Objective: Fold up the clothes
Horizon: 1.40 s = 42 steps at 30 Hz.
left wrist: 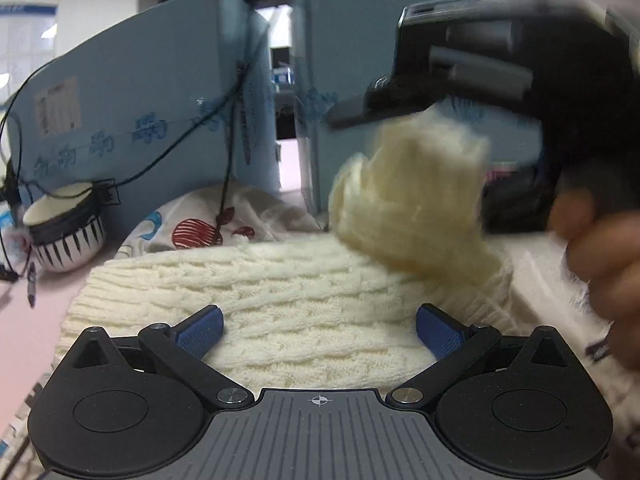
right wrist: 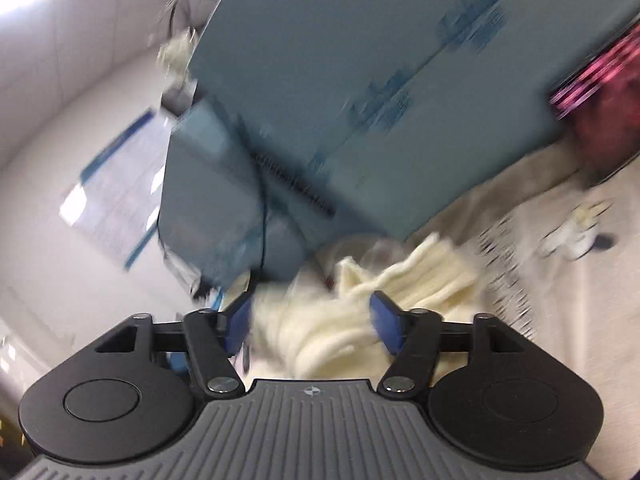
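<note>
right gripper (right wrist: 310, 320) half-closed around sweater (left wrist: 280, 300) fold, grip unconfirmed | left gripper (left wrist: 319, 330) wide open, empty | risk: fold slipped, bowl (left wrist: 64, 236) snagged

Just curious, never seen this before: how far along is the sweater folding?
Early. The cream knit sweater lies spread, no finished fold visible. In hand: the right gripper has a bunched part of it between its jaws, lifted. The left gripper is open, empty. Folding remains.

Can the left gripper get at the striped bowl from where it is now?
Probably yes. The left gripper is open over the cream sweater, and the striped bowl stands off to its left with only bare pink table between.
</note>
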{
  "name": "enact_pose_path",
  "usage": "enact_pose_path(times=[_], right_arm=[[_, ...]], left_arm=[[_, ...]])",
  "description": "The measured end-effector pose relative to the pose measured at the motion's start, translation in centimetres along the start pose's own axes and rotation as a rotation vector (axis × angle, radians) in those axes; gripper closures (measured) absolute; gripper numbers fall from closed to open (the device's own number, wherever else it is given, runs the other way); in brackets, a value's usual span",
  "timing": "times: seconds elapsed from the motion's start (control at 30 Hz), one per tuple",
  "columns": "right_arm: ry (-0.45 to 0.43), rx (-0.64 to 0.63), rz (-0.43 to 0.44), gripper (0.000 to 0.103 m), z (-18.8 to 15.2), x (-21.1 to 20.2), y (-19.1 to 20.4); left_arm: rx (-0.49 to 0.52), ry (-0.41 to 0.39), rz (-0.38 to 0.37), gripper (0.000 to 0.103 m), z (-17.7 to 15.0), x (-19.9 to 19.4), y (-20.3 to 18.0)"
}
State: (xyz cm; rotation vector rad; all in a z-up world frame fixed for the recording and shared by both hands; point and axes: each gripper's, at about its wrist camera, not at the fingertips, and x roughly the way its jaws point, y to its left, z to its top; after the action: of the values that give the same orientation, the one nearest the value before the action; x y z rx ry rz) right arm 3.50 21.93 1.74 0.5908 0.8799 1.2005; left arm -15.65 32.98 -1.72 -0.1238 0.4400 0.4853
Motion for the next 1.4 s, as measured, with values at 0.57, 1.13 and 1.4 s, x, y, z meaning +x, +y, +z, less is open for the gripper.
enact_pose_path(times=[0.57, 1.13, 1.4], right_arm=[[0.064, 0.051, 0.053, 0.017, -1.4, -0.5, -1.1], [-0.025, -0.237, -0.261, 0.006, -1.9, -3.2, 0.3], [-0.021, -0.381, -0.28, 0.003, -3.1, -5.4, 2.8]], left_arm=[[-0.054, -0.042, 0.216, 0.0, 0.6, -0.3, 1.6], [-0.299, -0.121, 0.246, 0.0, 0.1, -2.5, 5.5], [-0.277, -0.26, 0.332, 0.0, 0.6, -5.2, 3.9]])
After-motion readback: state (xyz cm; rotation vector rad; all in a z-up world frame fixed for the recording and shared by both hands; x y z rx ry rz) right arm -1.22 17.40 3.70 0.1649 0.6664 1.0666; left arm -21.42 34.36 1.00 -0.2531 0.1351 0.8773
